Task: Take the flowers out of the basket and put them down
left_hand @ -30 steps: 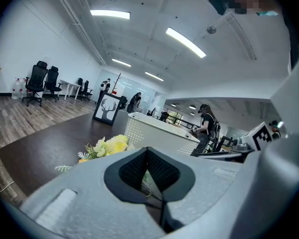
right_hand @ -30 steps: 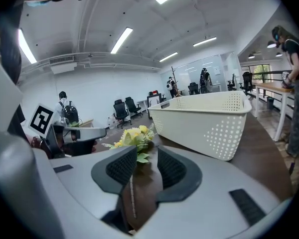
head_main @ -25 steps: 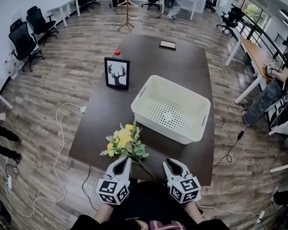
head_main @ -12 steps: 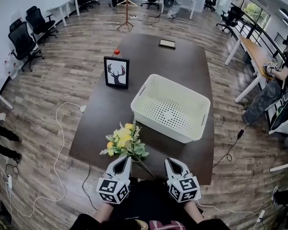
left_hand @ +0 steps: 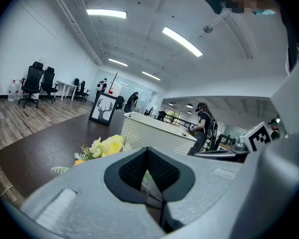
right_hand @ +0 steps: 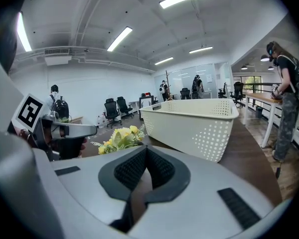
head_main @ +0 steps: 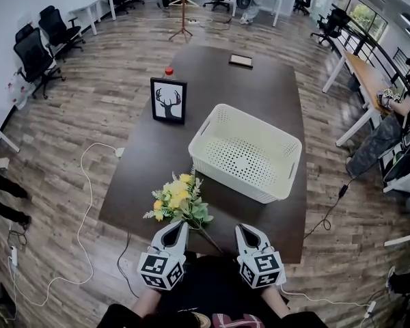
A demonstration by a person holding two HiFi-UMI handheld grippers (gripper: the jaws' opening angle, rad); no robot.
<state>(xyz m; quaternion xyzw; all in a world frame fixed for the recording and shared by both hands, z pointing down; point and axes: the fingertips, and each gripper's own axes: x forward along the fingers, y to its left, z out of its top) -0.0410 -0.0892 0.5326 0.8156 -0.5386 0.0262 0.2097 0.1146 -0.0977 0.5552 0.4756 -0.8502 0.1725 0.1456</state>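
Observation:
The bunch of yellow flowers lies on the dark table near its front edge, stems trailing toward me between the two grippers. It also shows as flowers and flowers. The white perforated basket stands empty behind it, to the right; the same basket and basket appears in both gripper views. My left gripper is shut, just left of the stems, holding nothing. My right gripper is shut and empty, right of the stems.
A framed deer picture stands on the table's left side, a red-capped bottle behind it, and a dark flat object at the far end. Office chairs, desks, floor cables and a person surround the table.
The right gripper's jaws have drawn together. Flowers, basket and both hands stay where they were; only the head view has shifted slightly.

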